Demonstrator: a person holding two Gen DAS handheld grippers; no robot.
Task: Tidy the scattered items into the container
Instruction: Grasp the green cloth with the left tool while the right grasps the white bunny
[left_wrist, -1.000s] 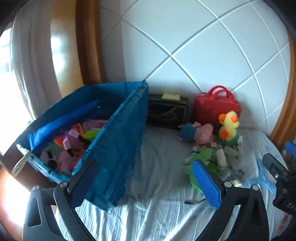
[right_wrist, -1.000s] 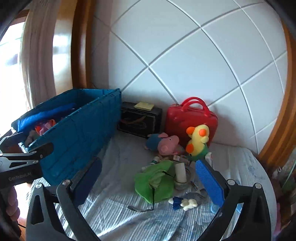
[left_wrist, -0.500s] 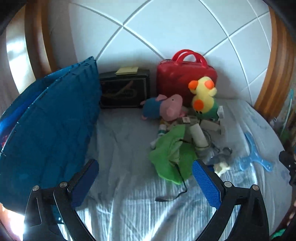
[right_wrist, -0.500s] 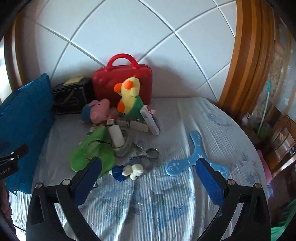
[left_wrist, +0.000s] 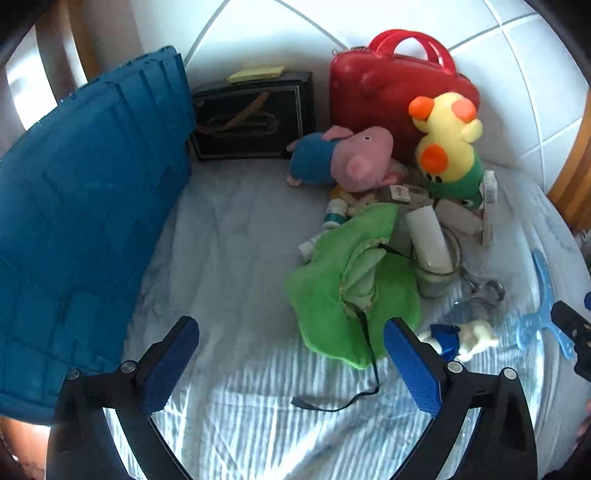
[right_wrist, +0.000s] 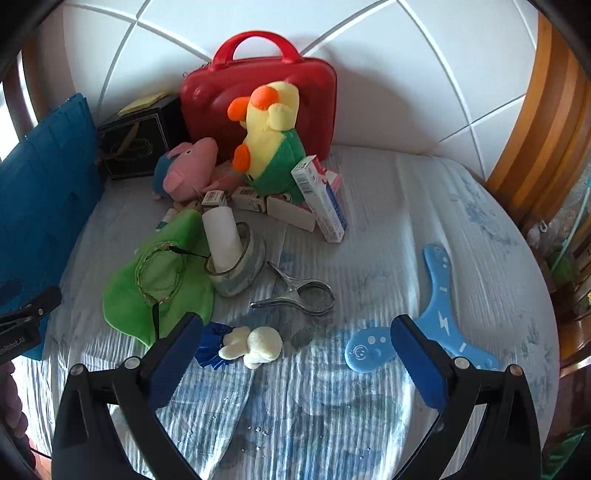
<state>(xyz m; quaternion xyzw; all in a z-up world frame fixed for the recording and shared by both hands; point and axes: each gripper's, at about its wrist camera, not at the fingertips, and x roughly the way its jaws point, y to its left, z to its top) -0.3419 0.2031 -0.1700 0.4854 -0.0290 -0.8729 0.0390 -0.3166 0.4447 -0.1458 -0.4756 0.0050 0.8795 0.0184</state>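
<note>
A blue crate (left_wrist: 81, 221) stands at the left of the bed; its wall also shows in the right wrist view (right_wrist: 44, 177). Scattered items lie in a pile: a green cloth (left_wrist: 354, 291) (right_wrist: 162, 277), a pink pig plush (left_wrist: 343, 155) (right_wrist: 188, 170), a yellow duck plush (left_wrist: 447, 144) (right_wrist: 269, 136), a white tube in a tape roll (right_wrist: 229, 251), a metal clip (right_wrist: 299, 291), a small white-and-blue toy (right_wrist: 243, 347) and a blue boomerang (right_wrist: 436, 317). My left gripper (left_wrist: 288, 362) is open and empty just before the green cloth. My right gripper (right_wrist: 295, 358) is open and empty over the small toy.
A red case (right_wrist: 258, 96) and a black box (left_wrist: 251, 118) stand against the white tiled wall. Small cartons (right_wrist: 317, 195) lie by the duck. A wooden frame (right_wrist: 546, 122) borders the bed at the right. The bed sheet (left_wrist: 229, 236) is pale striped.
Both grippers have swung right, away from the crate, and moved closer to the pile. The crate's inside is out of view now. Both stay open.
</note>
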